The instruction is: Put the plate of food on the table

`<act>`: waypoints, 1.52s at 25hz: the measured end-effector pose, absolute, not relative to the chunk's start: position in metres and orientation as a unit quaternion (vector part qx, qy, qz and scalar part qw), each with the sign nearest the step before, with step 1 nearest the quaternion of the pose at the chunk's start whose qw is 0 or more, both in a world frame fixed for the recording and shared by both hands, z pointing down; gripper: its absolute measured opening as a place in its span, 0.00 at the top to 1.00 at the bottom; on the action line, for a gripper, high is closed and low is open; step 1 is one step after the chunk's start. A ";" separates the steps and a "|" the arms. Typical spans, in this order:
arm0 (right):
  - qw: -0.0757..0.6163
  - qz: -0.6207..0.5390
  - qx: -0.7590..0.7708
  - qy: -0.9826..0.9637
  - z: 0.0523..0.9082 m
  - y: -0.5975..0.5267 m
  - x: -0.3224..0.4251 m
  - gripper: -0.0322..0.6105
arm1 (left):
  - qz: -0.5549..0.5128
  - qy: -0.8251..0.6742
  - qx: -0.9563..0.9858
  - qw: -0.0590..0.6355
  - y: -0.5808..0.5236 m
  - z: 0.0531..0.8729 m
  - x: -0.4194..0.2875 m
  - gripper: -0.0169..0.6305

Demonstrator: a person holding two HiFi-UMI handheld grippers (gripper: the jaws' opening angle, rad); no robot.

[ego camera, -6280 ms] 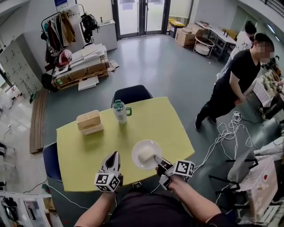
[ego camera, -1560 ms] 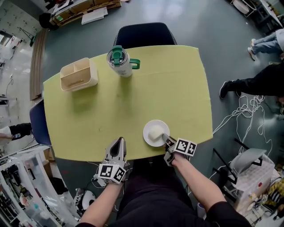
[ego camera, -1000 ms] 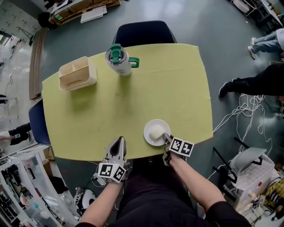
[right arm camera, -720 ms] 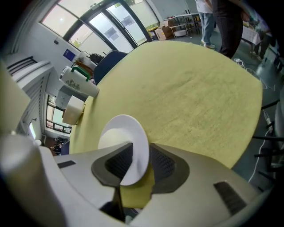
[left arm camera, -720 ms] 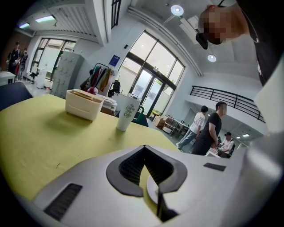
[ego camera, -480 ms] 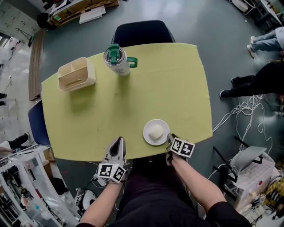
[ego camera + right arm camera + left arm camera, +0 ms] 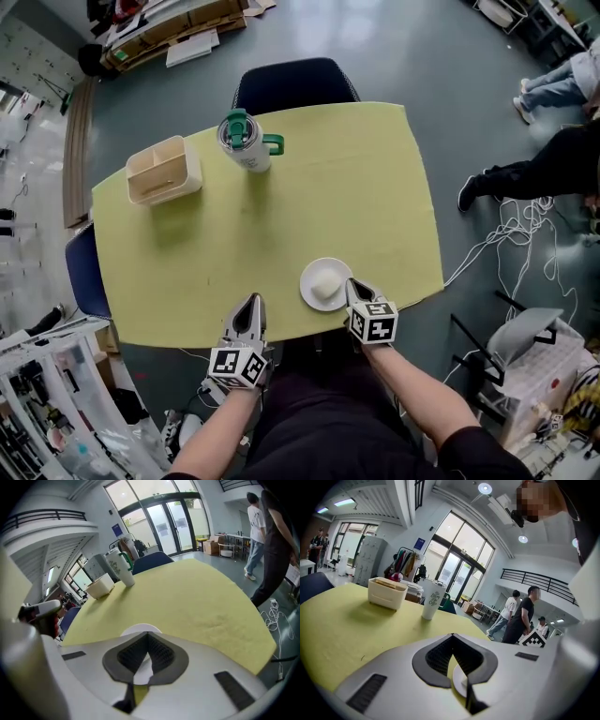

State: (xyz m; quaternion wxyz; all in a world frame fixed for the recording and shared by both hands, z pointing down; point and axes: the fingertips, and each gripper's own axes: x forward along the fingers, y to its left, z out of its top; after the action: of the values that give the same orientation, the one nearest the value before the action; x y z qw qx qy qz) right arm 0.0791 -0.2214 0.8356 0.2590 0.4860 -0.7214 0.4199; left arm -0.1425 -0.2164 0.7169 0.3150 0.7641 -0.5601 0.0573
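On the yellow table (image 7: 281, 216), close to the edge nearest you, the plate (image 7: 307, 287) sits flat with a white lump of food (image 7: 326, 279) in its middle.

Your right gripper (image 7: 351, 284): jaws pressed together, tips at the plate's near-right rim. In the right gripper view, white plate shows through the slit behind the tips. Whether the tips touch the rim: cannot tell.

Your left gripper (image 7: 249, 302): jaws closed, nothing between them. It points across the table's near edge, just left of the plate and apart from it.

Far side of the table: green-lidded tumbler (image 7: 242, 141) upright, beige box (image 7: 164, 170) to its left, both well apart from the plate. Dark chair (image 7: 295, 82) beyond the table.
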 end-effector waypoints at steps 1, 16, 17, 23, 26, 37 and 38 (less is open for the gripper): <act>0.260 0.413 0.484 -0.726 0.832 -0.222 0.078 0.93 | 0.057 -0.560 0.765 0.314 -0.217 0.714 -0.142 0.96; 0.231 0.348 0.480 -0.772 0.772 -0.246 0.070 0.93 | 0.047 -0.565 0.771 0.290 -0.234 0.678 -0.148 0.96; 0.228 0.343 0.480 -0.775 0.767 -0.249 0.069 0.93 | 0.046 -0.565 0.772 0.287 -0.235 0.674 -0.148 0.96; 0.208 0.314 0.484 -0.790 0.732 -0.261 0.064 0.93 | 0.035 -0.566 0.777 0.273 -0.239 0.649 -0.147 0.96; 0.202 0.304 0.483 -0.796 0.714 -0.264 0.060 0.93 | 0.029 -0.564 0.782 0.262 -0.241 0.633 -0.146 0.96; 0.175 0.274 0.478 -0.816 0.653 -0.266 0.049 0.93 | 0.023 -0.547 0.805 0.228 -0.239 0.583 -0.131 0.96; 0.170 0.270 0.479 -0.817 0.646 -0.268 0.050 0.93 | 0.022 -0.545 0.808 0.224 -0.240 0.578 -0.129 0.96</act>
State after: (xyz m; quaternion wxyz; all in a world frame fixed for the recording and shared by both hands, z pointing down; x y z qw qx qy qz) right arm 0.0500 -0.2685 0.6462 0.1704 0.4794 -0.8173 0.2704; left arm -0.1286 -0.2396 0.5780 0.2238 0.8080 -0.5446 0.0220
